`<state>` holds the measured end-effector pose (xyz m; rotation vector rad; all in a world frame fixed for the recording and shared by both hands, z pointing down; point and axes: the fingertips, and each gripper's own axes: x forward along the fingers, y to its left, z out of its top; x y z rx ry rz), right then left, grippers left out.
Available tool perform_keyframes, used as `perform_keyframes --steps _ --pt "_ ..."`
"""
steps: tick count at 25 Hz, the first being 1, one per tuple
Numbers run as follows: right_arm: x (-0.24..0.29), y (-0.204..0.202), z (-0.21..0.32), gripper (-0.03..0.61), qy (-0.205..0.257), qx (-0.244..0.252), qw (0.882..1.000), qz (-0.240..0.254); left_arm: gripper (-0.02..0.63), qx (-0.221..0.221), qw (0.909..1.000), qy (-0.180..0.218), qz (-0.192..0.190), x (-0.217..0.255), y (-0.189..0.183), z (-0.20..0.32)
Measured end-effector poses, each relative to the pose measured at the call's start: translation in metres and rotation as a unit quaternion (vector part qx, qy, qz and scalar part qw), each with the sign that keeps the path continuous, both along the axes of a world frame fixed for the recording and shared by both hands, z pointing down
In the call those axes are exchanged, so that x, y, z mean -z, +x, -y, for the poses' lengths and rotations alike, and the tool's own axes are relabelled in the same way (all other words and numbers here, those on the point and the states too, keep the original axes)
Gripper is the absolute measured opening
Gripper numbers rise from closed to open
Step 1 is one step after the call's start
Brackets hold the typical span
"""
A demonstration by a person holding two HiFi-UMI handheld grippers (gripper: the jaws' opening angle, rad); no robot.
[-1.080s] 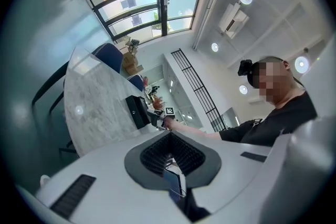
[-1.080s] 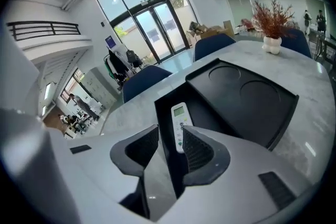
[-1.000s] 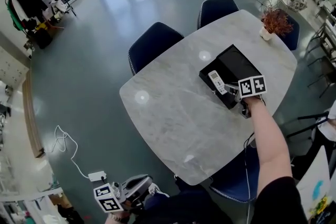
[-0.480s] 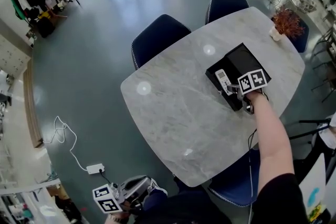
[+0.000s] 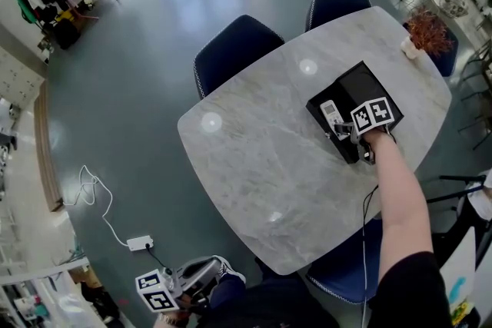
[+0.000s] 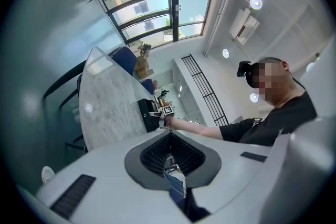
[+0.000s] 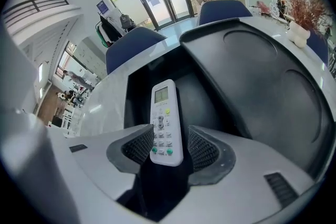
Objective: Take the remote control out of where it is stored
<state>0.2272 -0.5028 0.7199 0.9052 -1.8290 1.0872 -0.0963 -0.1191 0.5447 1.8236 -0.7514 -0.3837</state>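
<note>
A white remote control (image 7: 166,120) with a small screen lies in the left compartment of an open black box (image 5: 363,87) on the marble table (image 5: 261,157). My right gripper (image 7: 168,147) is at the box's near end with the remote's lower part between its jaws. The jaws are opening, and a thin gap shows on each side of the remote. In the head view the remote (image 5: 330,114) sits just ahead of the right gripper (image 5: 345,134). My left gripper (image 5: 201,273) hangs low beside the person's lap, away from the table, shut and holding nothing (image 6: 169,157).
The box's black lid (image 7: 262,76) lies open to the right of the remote. A potted dry plant (image 5: 425,31) stands at the table's far right corner. Dark blue chairs (image 5: 234,50) are along the far edge. A white cable (image 5: 96,207) lies on the floor at left.
The head view has shifted slightly. The right gripper stays at the box's near end with the remote in front of it. The left gripper has not moved.
</note>
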Motion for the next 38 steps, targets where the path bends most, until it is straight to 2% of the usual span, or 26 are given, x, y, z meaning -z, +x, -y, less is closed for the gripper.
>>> perform_keyframes --steps 8,15,16,19,21,23,25,27,30,35,38 --pt "-0.006 -0.013 -0.005 0.202 -0.011 0.027 1.000 -0.006 0.006 -0.001 0.9999 -0.002 -0.011 -0.003 -0.002 0.010" --pt "-0.006 -0.018 -0.004 0.191 0.007 0.033 0.999 -0.034 0.006 -0.009 0.9998 -0.005 -0.016 -0.004 0.001 0.013" --pt "-0.005 -0.020 -0.003 0.167 0.010 0.036 0.999 -0.035 0.006 -0.011 0.9998 -0.005 -0.016 -0.004 0.001 0.014" --pt "-0.003 -0.022 0.002 0.162 0.029 0.058 0.996 -0.055 0.006 -0.010 0.9998 -0.008 -0.014 -0.005 0.000 0.014" --pt "0.000 -0.020 0.009 0.156 0.057 0.089 0.989 -0.100 0.006 -0.008 0.9998 -0.010 -0.014 -0.008 -0.001 0.014" --pt "0.004 -0.019 0.013 0.156 0.086 0.130 0.976 -0.152 0.006 -0.007 0.9998 -0.013 -0.014 -0.009 -0.002 0.013" --pt "0.005 -0.022 0.014 0.156 0.106 0.159 0.965 -0.181 0.006 -0.006 0.9998 -0.014 -0.015 -0.010 -0.003 0.013" --pt "0.003 -0.028 0.014 0.156 0.109 0.171 0.963 -0.179 0.006 -0.006 0.9998 -0.013 -0.017 -0.010 -0.004 0.014" --pt "0.001 -0.032 0.013 0.156 0.096 0.168 0.968 -0.158 0.006 -0.004 0.9997 -0.013 -0.018 -0.010 -0.006 0.015" --pt "-0.003 -0.035 0.010 0.158 0.072 0.190 0.970 -0.132 0.006 0.000 0.9995 -0.015 -0.027 -0.010 -0.007 0.017" --pt "-0.010 -0.035 0.009 0.153 0.058 0.201 0.968 -0.140 0.006 -0.003 0.9995 -0.015 -0.030 -0.009 -0.004 0.018"
